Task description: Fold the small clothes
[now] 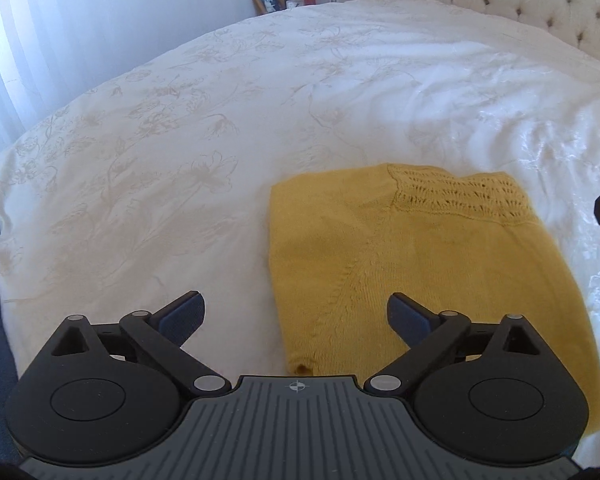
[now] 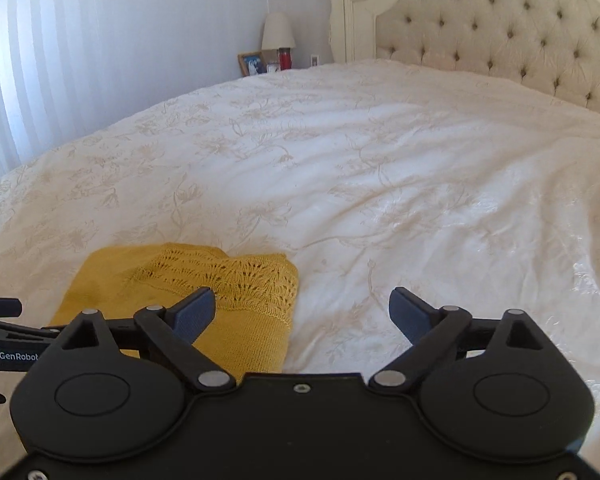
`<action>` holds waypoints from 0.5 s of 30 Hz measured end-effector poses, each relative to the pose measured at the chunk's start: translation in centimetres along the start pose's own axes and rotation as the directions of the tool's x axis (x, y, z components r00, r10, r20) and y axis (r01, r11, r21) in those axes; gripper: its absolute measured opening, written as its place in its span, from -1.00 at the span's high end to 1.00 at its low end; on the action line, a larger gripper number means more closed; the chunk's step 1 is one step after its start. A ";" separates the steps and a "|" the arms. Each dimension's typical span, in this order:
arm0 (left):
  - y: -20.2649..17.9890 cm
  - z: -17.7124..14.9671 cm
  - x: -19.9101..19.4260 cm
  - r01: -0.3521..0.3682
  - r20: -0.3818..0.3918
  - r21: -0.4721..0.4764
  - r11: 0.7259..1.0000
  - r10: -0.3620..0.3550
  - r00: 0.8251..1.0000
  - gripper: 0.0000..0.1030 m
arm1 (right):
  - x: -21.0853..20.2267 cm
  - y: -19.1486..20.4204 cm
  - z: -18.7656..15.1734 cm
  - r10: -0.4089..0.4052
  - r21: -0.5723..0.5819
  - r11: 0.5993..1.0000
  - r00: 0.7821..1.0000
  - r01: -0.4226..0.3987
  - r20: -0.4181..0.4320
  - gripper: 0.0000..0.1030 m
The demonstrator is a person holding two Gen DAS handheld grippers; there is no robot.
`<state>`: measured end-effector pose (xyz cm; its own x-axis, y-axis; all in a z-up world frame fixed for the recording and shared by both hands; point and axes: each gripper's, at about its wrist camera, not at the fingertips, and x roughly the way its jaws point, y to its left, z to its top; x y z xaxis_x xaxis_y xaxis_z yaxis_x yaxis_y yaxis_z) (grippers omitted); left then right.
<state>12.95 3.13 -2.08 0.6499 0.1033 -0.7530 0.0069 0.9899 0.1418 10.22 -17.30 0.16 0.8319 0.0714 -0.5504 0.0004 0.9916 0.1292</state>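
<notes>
Jaws of both grippers are spread wide with nothing between them. The left gripper (image 1: 296, 318) is held above the near edge of a yellow knit top (image 1: 400, 276), one pad over the cloth and the other over the bed (image 1: 160, 152); whether the pads touch the cloth cannot be told. The right gripper (image 2: 302, 312) is held at the top's right edge (image 2: 256, 280), its left pad over the lace part and its right pad over bare bedcover.

The top is laid on the near part of the bed as a compact, roughly square packet, the lace yoke at the far side and a small sleeve end seen at the near left corner. It is judged that a fold has been laid down and let go, so this garment seems close to finished.

If another fold is wanted, one edge must be pinched by both grippers together and carried across evenly, so that the loose knit is not dragged or bunched. Otherwise, the packet is to be left or set aside.
</notes>
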 end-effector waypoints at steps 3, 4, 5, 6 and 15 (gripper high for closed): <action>-0.6 -0.8 -1.9 -0.010 0.007 0.028 1.000 0.010 1.000 -0.92 | -2.2 -0.3 -0.3 0.030 0.057 0.998 1.000 -0.030 0.010 -0.96; -0.7 -1.3 -2.8 -0.004 0.021 0.025 1.000 0.003 1.000 -0.92 | -3.0 -0.3 -0.4 0.060 0.062 0.996 0.998 -0.061 0.010 -0.96; -0.8 -1.6 -3.5 0.005 0.027 0.019 1.000 -0.006 1.000 -0.92 | -3.5 -0.3 -0.5 0.078 0.058 0.995 0.997 -0.078 -0.003 -0.96; -0.8 -1.9 -4.1 0.019 0.032 0.010 1.000 -0.019 0.999 -0.92 | -3.8 -0.2 -0.6 0.081 0.053 0.995 0.997 -0.080 -0.020 -0.96; -1.4 -4.3 -8.4 0.089 0.051 -0.021 0.996 -0.088 0.995 -0.92 | -6.3 1.0 -2.9 0.080 0.006 0.997 0.987 -0.080 -0.143 -0.96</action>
<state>4.23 1.28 1.33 0.6845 0.0111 -0.7289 0.0489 0.9969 0.0611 3.37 -16.45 1.32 0.7416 0.1650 -0.6503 -0.0628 0.9821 0.1776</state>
